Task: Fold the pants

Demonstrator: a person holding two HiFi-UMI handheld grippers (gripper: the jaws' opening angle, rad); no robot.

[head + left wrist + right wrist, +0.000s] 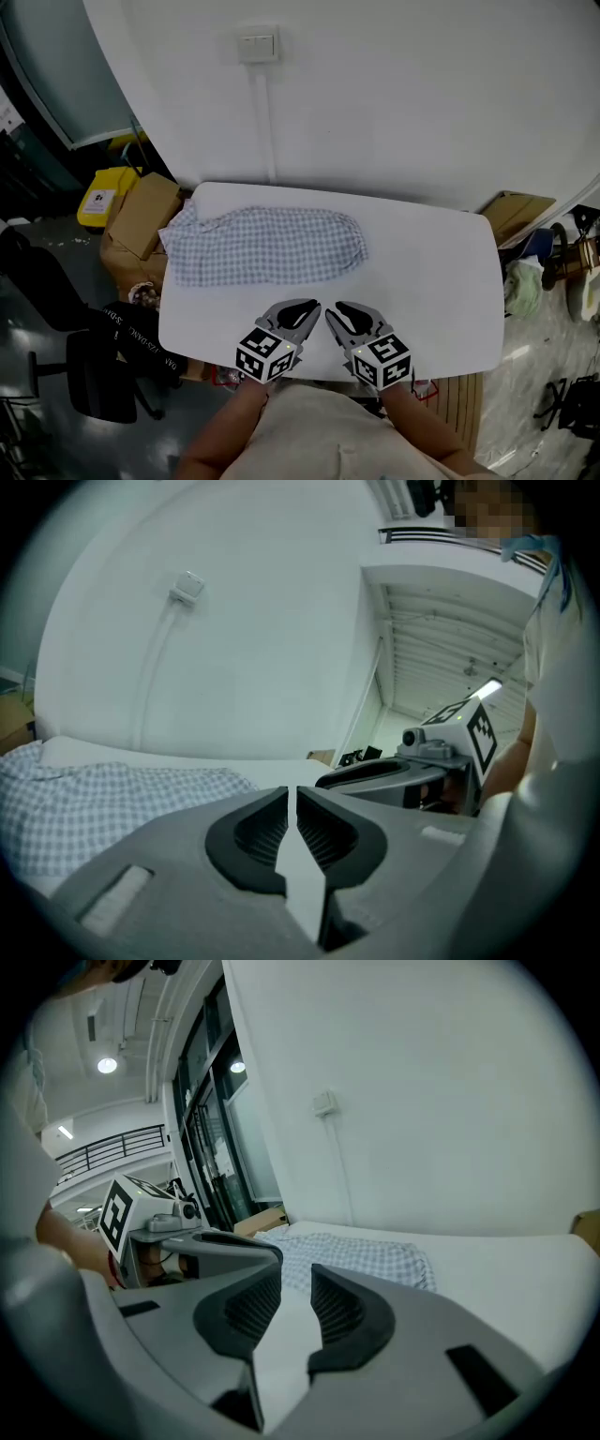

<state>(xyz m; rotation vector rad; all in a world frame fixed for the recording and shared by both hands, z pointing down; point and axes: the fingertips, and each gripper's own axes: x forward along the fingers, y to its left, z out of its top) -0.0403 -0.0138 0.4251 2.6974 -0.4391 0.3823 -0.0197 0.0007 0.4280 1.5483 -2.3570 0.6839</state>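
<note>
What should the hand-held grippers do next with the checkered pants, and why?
Probably reach forward to the pants: they lie farther up the table, untouched, and the shut left hand-held gripper and open right hand-held gripper are both empty.

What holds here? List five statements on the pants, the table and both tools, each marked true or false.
1. The checked pants lie on the white table. True.
2. The left tool grips the pants. False: its jaws are closed on nothing, and it is short of the cloth.
3. The right tool has its jaws apart with nothing between them. True.
4. A cardboard box sits on the table beside the pants. False: it stands on the floor off the table's left end.
5. A wall switch is mounted above the table. True.
</note>
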